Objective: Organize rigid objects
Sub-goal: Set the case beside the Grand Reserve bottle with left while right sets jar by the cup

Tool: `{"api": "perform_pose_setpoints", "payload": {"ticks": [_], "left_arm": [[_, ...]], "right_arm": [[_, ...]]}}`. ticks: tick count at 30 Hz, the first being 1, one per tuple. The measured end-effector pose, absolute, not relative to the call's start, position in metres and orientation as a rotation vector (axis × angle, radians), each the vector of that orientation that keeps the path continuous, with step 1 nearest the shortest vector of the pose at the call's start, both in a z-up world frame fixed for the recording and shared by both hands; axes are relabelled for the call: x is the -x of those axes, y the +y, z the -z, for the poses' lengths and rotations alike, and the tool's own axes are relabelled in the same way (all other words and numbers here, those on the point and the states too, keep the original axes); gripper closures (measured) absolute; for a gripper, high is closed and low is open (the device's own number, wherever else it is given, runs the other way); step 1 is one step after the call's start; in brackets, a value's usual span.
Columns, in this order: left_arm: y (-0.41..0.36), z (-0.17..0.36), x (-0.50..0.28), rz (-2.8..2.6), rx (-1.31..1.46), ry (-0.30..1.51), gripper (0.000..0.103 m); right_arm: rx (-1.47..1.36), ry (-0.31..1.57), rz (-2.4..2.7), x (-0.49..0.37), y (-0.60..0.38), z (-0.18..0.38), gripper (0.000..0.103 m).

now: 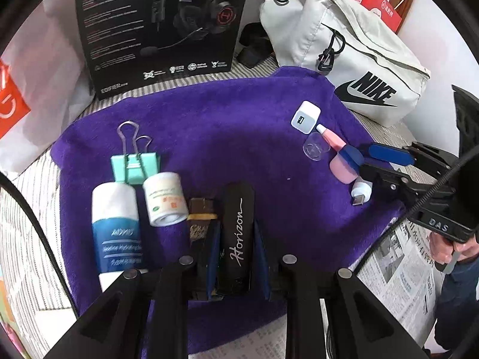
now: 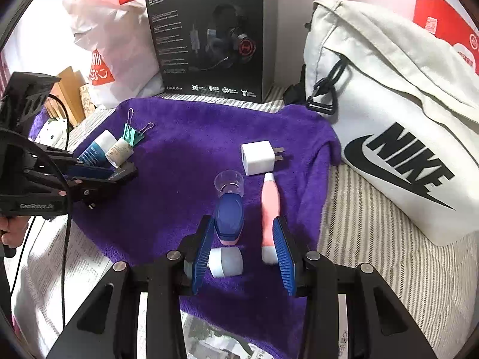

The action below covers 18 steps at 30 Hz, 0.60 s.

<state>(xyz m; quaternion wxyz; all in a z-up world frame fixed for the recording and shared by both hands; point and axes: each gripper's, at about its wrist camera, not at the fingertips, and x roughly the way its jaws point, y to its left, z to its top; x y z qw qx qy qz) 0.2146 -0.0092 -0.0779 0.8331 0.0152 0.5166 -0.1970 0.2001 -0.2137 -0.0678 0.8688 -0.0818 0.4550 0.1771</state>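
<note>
A purple towel (image 1: 224, 125) (image 2: 179, 155) holds the objects. My left gripper (image 1: 236, 230) (image 2: 119, 175) is shut on a black case marked Horizon (image 1: 238, 209), with a pad against each long side. To its left lie a brown and gold item (image 1: 200, 218), a white jar (image 1: 164, 199) (image 2: 119, 152), a blue and white tube (image 1: 115, 227) (image 2: 95, 149) and a green binder clip (image 1: 134, 167) (image 2: 131, 134). My right gripper (image 2: 244, 248) (image 1: 360, 153) is open. A white plug adapter (image 2: 226, 261) lies between its pads, with a blue-capped pink bottle (image 2: 229, 220) and a pink tube (image 2: 269, 206) just ahead.
A white charger (image 2: 259, 157) (image 1: 305, 116) and a clear cap (image 2: 229, 182) lie beyond the right gripper. A black headset box (image 1: 161, 30) and a white Nike bag (image 2: 389, 119) stand at the towel's far edge. Newspaper (image 1: 398, 269) covers the near right.
</note>
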Motion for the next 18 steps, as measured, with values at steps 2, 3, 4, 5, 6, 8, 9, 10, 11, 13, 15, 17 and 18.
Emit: {"api": "perform_pose_setpoints", "payload": {"ticks": [2, 3, 4, 5, 6, 8, 9, 10, 11, 13, 15, 17, 18], "left_arm": [[-0.015, 0.081, -0.218, 0.416, -0.044, 1.103, 0.081], [-0.017, 0.082, -0.22, 0.41, -0.052, 1.107, 0.081], [-0.019, 0.084, -0.221, 0.406, -0.059, 1.112, 0.081], [-0.021, 0.087, -0.222, 0.408, -0.06, 1.117, 0.081], [-0.024, 0.088, -0.223, 0.406, -0.067, 1.112, 0.081], [-0.027, 0.088, -0.222, 0.404, -0.08, 1.111, 0.08], [-0.028, 0.088, -0.221, 0.402, -0.087, 1.111, 0.08], [-0.03, 0.088, -0.22, 0.399, -0.1, 1.109, 0.08], [-0.031, 0.088, -0.218, 0.4, -0.106, 1.108, 0.08], [-0.032, 0.088, -0.214, 0.396, -0.115, 1.109, 0.08], [-0.032, 0.087, -0.21, 0.397, -0.114, 1.114, 0.077], [-0.031, 0.087, -0.206, 0.397, -0.114, 1.12, 0.074], [-0.03, 0.086, -0.203, 0.394, -0.117, 1.122, 0.073]], "right_arm": [[0.171, 0.947, -0.365, -0.197, -0.217, 0.066, 0.062], [0.17, 0.945, -0.363, -0.196, -0.219, 0.065, 0.062], [0.169, 0.944, -0.36, -0.196, -0.22, 0.065, 0.062], [0.165, 0.945, -0.356, -0.195, -0.222, 0.064, 0.062], [0.161, 0.947, -0.354, -0.194, -0.224, 0.064, 0.062], [0.159, 0.951, -0.35, -0.193, -0.226, 0.065, 0.062], [0.158, 0.95, -0.348, -0.192, -0.227, 0.065, 0.062], [0.157, 0.952, -0.347, -0.192, -0.227, 0.065, 0.062], [0.155, 0.954, -0.347, -0.192, -0.228, 0.066, 0.062], [0.154, 0.956, -0.343, -0.191, -0.228, 0.066, 0.062], [0.151, 0.955, -0.343, -0.189, -0.228, 0.066, 0.062], [0.15, 0.958, -0.338, -0.187, -0.228, 0.066, 0.062], [0.149, 0.959, -0.336, -0.186, -0.228, 0.066, 0.062]]}}
